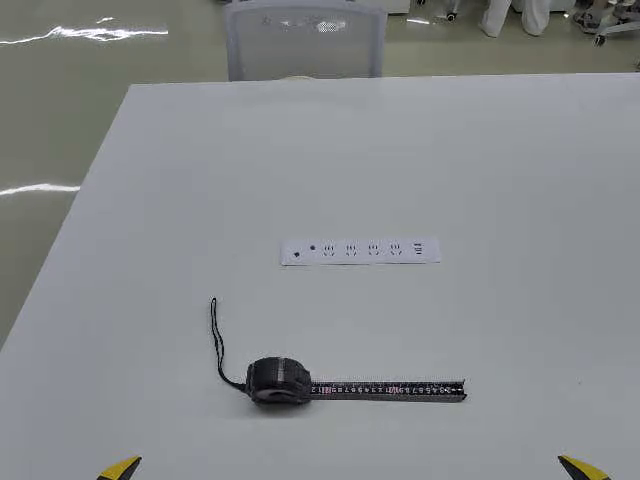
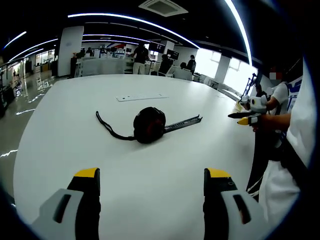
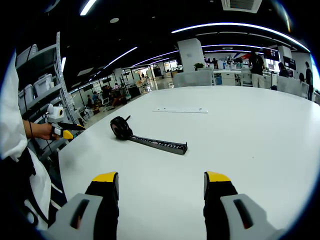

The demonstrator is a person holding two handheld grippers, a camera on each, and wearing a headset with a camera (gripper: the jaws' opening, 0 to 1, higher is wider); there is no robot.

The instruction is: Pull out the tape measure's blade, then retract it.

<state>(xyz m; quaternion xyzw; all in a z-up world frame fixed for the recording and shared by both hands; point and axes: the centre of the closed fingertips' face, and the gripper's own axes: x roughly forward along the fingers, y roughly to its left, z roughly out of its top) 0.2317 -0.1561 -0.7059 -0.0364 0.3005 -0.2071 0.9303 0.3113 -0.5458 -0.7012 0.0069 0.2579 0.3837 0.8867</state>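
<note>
The tape measure lies flat on the white table, ahead of both my pairs of fingers and touched by neither. Its dark case sits off toward my left side. Its blade is already drawn out and runs straight along the tabletop toward my right, so the long axis lies crosswise to the way my jaws point. My left gripper has the case almost dead ahead, with the blade trailing off to its right. My right gripper has the blade's hooked end nearest, and the case lies beyond it to the left. So I judge the left fingers better placed to steady the case and the right ones to take the blade's tip. Both pairs of jaws stand wide apart and hold nothing. The strap curls away from the case on the side opposite the blade. Farther off lies a flat socket strip.
</note>
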